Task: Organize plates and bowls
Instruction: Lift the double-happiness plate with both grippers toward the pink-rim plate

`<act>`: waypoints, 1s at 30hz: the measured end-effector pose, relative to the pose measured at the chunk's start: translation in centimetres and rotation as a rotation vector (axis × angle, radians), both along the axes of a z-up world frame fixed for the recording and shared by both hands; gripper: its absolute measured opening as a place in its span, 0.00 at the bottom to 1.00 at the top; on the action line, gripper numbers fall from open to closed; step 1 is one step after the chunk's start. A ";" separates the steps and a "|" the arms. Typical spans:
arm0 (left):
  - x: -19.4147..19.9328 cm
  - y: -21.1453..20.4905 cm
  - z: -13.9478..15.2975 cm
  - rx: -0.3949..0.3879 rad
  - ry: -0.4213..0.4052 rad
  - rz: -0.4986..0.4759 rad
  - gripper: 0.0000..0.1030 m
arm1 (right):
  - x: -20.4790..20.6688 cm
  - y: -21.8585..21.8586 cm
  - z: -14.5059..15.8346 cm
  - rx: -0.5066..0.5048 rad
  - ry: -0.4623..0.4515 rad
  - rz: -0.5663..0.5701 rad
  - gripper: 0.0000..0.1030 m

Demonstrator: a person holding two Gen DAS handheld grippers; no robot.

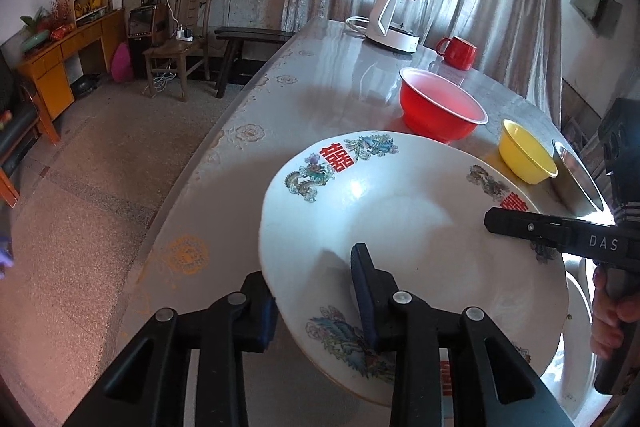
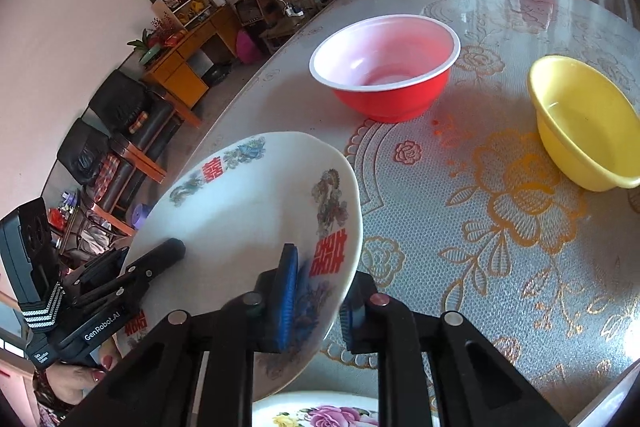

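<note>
I had both tools clamped on the white plate (image 2: 248, 211), held tilted above the bench (image 2: 500, 267): left tool (image 1: 316, 291) on the near-left rim, right tool (image 2: 316, 303) on the opposite rim. Directly below lay a flowered plate (image 2: 320, 415), shown only by the right camera. Farther off stood the red bowl (image 2: 384, 67) and yellow bowl (image 2: 584, 123); only the left camera showed a steel bowl (image 1: 576, 183).

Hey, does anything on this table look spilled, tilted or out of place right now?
The white dragon plate is tilted off the table, pinched at opposite rims by the left gripper and right gripper. Small orange-red specks dot the cloth beside the red bowl, like a spill or stain.
</note>
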State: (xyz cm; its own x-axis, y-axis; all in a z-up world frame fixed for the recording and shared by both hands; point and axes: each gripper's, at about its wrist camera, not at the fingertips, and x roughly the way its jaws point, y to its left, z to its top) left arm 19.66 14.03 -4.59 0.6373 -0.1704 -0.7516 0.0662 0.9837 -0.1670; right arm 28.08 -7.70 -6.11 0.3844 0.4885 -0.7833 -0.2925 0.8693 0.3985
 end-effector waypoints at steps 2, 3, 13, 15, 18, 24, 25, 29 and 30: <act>-0.3 0.0 -0.2 -0.011 -0.002 -0.001 0.33 | -0.5 -0.2 0.1 -0.020 -0.025 0.010 0.17; -0.3 -0.1 -0.2 -0.013 -0.002 -0.003 0.33 | -0.8 -0.2 0.2 -0.031 -0.036 0.015 0.17; -1.5 -1.7 1.2 -0.002 -0.056 -0.013 0.33 | -2.6 -2.3 1.6 -0.029 -0.084 -0.012 0.17; -1.8 -2.0 1.4 -0.006 -0.065 -0.011 0.33 | -3.1 -2.7 2.0 -0.022 -0.098 -0.019 0.17; -2.4 -2.8 2.1 -0.007 -0.082 -0.018 0.33 | -4.1 -3.2 2.4 -0.016 -0.126 -0.030 0.17; -3.9 -5.0 3.7 0.002 -0.130 -0.045 0.33 | -6.3 -5.3 3.7 0.010 -0.170 -0.063 0.17; -4.2 -5.4 4.0 0.008 -0.138 -0.051 0.33 | -6.8 -5.7 3.9 0.017 -0.175 -0.069 0.17; -5.2 -7.4 5.1 0.027 -0.167 -0.082 0.33 | -8.7 -7.6 4.8 0.036 -0.200 -0.094 0.18; -5.4 -7.8 5.3 0.025 -0.173 -0.091 0.33 | -9.3 -8.2 5.0 0.038 -0.211 -0.102 0.18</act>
